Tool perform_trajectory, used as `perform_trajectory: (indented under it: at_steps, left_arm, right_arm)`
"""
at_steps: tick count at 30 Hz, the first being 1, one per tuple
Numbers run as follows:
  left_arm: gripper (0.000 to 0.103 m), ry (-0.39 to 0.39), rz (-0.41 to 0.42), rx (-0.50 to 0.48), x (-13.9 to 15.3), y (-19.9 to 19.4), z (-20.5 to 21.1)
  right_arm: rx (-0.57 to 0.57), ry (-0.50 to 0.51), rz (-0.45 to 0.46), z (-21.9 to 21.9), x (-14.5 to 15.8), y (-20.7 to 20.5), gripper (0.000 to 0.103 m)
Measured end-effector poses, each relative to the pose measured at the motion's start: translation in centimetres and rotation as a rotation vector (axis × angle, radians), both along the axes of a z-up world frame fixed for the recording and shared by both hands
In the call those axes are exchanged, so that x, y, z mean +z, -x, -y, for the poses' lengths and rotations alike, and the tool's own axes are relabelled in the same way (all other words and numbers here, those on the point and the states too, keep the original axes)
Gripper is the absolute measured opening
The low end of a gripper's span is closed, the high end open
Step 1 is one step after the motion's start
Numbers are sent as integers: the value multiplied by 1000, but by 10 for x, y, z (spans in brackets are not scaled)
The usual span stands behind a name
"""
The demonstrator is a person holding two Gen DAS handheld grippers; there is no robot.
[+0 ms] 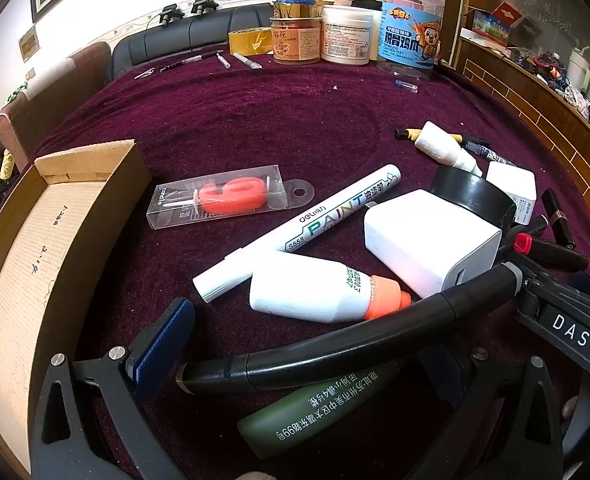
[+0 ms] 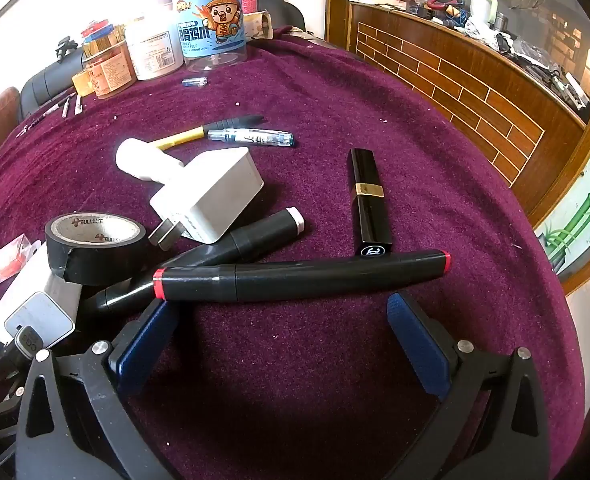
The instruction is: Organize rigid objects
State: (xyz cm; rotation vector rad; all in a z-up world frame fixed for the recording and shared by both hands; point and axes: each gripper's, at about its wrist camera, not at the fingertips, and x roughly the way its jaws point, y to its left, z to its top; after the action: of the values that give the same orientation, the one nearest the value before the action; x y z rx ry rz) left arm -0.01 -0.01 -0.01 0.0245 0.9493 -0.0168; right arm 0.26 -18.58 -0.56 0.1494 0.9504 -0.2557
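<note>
Purple cloth counter (image 1: 295, 128), cluttered. Cardboard box (image 1: 27, 240) at the left edge, open on top, nothing visible inside. Just right of the box, a clear packet with an orange candle (image 1: 225, 198), lying flat. Next to it a white paint marker (image 1: 299, 232), slanting from near left to far right, its near end touching a white bottle with an orange cap (image 1: 319, 292). White charger (image 1: 431, 240) right of the bottle, with a roll of black tape (image 1: 473, 196) leaning on its far side. Nearest the left tool (image 1: 295, 360), a long black marker (image 1: 335, 348) crossing between the fingers, and a green tube (image 1: 315, 412) under it, neither one pinched; tool spread wide and released.

Right tool (image 2: 283, 340) likewise spread wide, grasping nothing, blue pads (image 2: 419, 348) clear of the cloth. Just beyond its fingertips, a black marker with red ends (image 2: 303, 276), lying crosswise, its left end over a second black marker with a pale tip (image 2: 231, 244). Black lipstick with a gold band (image 2: 369, 200) pointing away, its near end touching the red-ended marker. Second white charger (image 2: 215, 196) with prongs toward the tape roll (image 2: 95, 248). Further off, a yellow-handled pen (image 2: 211, 130) and a clear pen (image 2: 251, 136). Jars (image 2: 211, 20) along the far edge.
</note>
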Motion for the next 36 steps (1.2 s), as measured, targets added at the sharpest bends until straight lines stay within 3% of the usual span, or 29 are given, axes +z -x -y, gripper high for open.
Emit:
perform_trajectory:
  at_steps: [6, 8, 11, 14, 18, 21, 23, 25, 26, 28, 29, 32, 36]
  left_arm:
    - [102, 0, -1, 15, -1, 4, 0]
    - [102, 2, -11, 10, 0, 3, -1]
    - [102, 6, -46, -22, 1, 2, -1]
    - [102, -5, -43, -30, 1, 9, -2]
    - [102, -25, -29, -10, 1, 12, 1]
    - [102, -4, -36, -10, 1, 12, 1]
    - [102, -6, -37, -11, 1, 11, 2]
    - [102, -7, -36, -10, 2, 11, 4]
    - [102, -4, -35, -3, 1, 11, 4]
    - [102, -6, -33, 28, 2, 12, 6]
    - [102, -9, -32, 38, 1, 13, 6]
    - [102, -9, -42, 37, 0, 13, 4]
    - [102, 9, -58, 5, 0, 12, 0]
  right_arm:
    - [163, -45, -30, 6, 2, 1, 103]
    - [146, -152, 3, 21, 5, 11, 103]
    - [116, -234, 21, 28, 7, 18, 103]
    - [166, -168, -31, 19, 6, 15, 103]
    - [247, -1, -114, -5, 4, 15, 103]
    - [226, -31, -186, 2, 11, 20, 103]
    - [193, 5, -84, 10, 36, 37, 101]
    - [143, 77, 103, 14, 72, 59, 101]
    - [116, 97, 240, 18, 95, 74, 102]
    - [92, 57, 482, 27, 119, 94, 103]
    - [92, 20, 528, 32, 121, 93, 103]
    - [51, -11, 418, 40, 112, 53, 103]
    - [-50, 70, 428, 49, 84, 36, 103]
